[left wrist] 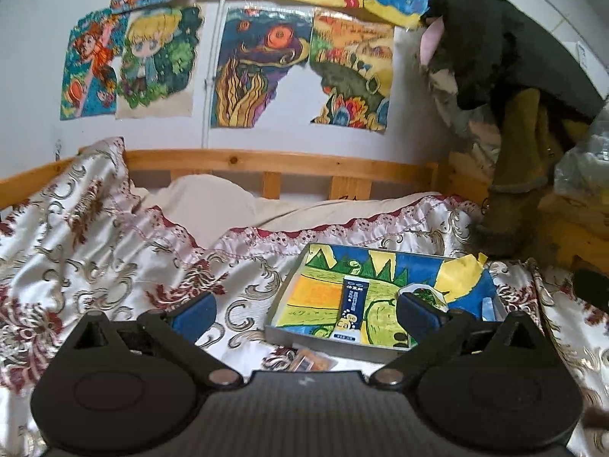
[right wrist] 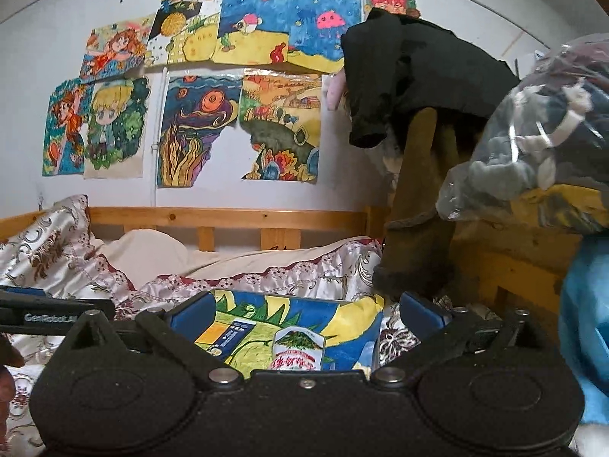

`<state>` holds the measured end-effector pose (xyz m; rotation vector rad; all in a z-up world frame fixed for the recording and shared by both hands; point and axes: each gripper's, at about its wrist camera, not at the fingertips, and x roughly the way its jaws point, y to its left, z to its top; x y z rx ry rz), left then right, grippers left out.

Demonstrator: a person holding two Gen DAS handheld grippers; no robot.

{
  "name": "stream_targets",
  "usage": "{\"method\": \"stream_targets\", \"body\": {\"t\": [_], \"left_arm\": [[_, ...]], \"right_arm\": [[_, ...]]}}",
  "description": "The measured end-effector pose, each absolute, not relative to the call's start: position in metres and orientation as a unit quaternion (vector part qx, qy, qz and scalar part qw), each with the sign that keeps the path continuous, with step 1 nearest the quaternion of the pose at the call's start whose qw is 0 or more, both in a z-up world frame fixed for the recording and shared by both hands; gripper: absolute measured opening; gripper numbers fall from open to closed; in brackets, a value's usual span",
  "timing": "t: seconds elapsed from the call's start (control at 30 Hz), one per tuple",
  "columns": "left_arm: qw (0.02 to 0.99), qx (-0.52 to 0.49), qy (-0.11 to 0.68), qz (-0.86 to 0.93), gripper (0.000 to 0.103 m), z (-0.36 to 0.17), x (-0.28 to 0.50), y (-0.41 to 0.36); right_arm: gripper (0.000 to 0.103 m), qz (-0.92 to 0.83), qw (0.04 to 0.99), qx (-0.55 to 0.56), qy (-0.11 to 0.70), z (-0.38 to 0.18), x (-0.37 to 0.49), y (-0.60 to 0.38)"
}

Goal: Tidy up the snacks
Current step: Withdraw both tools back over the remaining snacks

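Observation:
A shallow grey box [left wrist: 275, 325], lined with a bright drawing, lies on the patterned bedspread. Inside it lies a dark blue snack pack [left wrist: 348, 310], with a white and green packet [left wrist: 422, 290] partly hidden behind my finger. A small orange packet [left wrist: 310, 361] sits on the bedspread just in front of the box. My left gripper [left wrist: 304, 316] hovers to the near left of the box, open and holding nothing. My right gripper [right wrist: 306, 316] is open over the box [right wrist: 354, 316]. Below it lie the blue pack [right wrist: 232, 337] and a white, red and green packet [right wrist: 298, 350].
A wooden bed rail [left wrist: 266, 163] and a white pillow [left wrist: 205, 202] lie beyond the box. Dark and brown clothes [right wrist: 418, 205] hang at the right. A clear bag of garments [right wrist: 533, 144] rests on a wooden frame. The left gripper's body [right wrist: 38, 310] shows at the right view's left edge.

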<state>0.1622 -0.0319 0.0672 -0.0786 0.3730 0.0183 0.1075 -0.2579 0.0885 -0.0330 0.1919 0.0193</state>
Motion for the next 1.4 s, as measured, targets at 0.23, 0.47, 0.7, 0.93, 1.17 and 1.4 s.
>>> {"method": "stream_targets", "body": {"t": [0.23,0.47,0.7,0.93,1.17,1.4], "left_arm": [[0.977,-0.046,0.209,0.012,0.103,0.061,0.115,-0.018],[0.972,-0.043,0.23,0.015,0.103,0.044,0.075,-0.007],[0.965,-0.055,0.255,0.019,0.103,0.026,0.052,0.0],[0.952,-0.034,0.304,0.024,0.103,0.007,0.039,0.0],[0.942,-0.033,0.334,0.024,0.103,-0.009,0.04,0.004],[0.938,-0.033,0.346,0.013,0.103,-0.016,0.046,0.006]], "right_arm": [[0.102,0.001,0.994,0.002,0.108,0.08,0.059,-0.258],[0.102,-0.003,0.99,0.007,0.138,0.06,0.02,-0.257],[0.102,-0.011,0.982,0.015,0.187,0.039,-0.004,-0.256],[0.102,-0.01,0.972,0.014,0.235,0.014,-0.018,-0.246],[0.102,-0.007,0.964,0.012,0.266,-0.003,-0.023,-0.239],[0.102,-0.004,0.96,0.007,0.28,-0.009,-0.015,-0.236]]}}
